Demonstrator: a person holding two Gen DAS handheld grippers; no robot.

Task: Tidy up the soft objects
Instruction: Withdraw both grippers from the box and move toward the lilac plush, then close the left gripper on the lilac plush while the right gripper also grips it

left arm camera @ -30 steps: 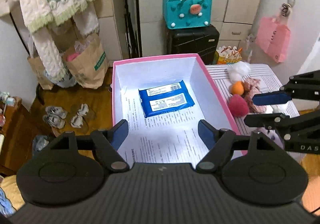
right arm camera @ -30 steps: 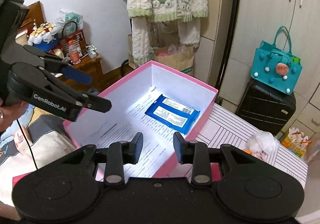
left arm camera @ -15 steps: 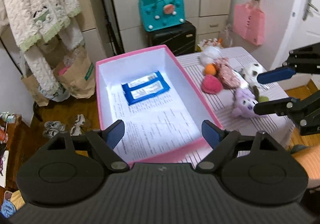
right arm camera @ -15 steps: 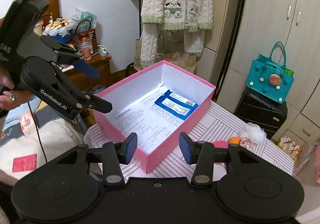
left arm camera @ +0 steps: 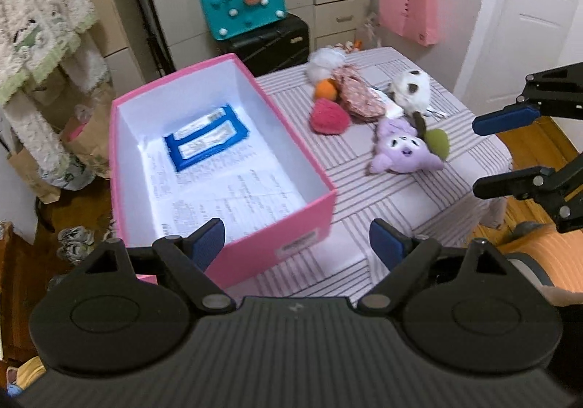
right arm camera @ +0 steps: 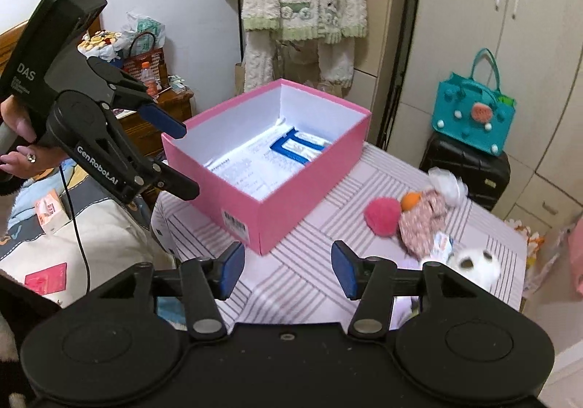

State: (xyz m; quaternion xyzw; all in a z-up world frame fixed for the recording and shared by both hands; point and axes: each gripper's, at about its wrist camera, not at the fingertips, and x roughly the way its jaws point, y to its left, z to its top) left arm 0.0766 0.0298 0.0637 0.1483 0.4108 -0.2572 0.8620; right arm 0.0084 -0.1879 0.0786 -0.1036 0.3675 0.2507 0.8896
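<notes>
Striped table cover is spread under both grippers; the left gripper and right gripper are held wide open, empty. Soft toys lie ahead-right of the left jaws, beside the pink box; one could be nudged off the table edge by a careless reach

The right gripper is cut off by the left wrist view's right edge, so only its two fingers show. In the right wrist view, the purple plush is mostly hidden behind the gripper's own finger. The white plush is smeared by blur (its face cannot be read). Print on the paper lining the pink box is too small to read.
</notes>
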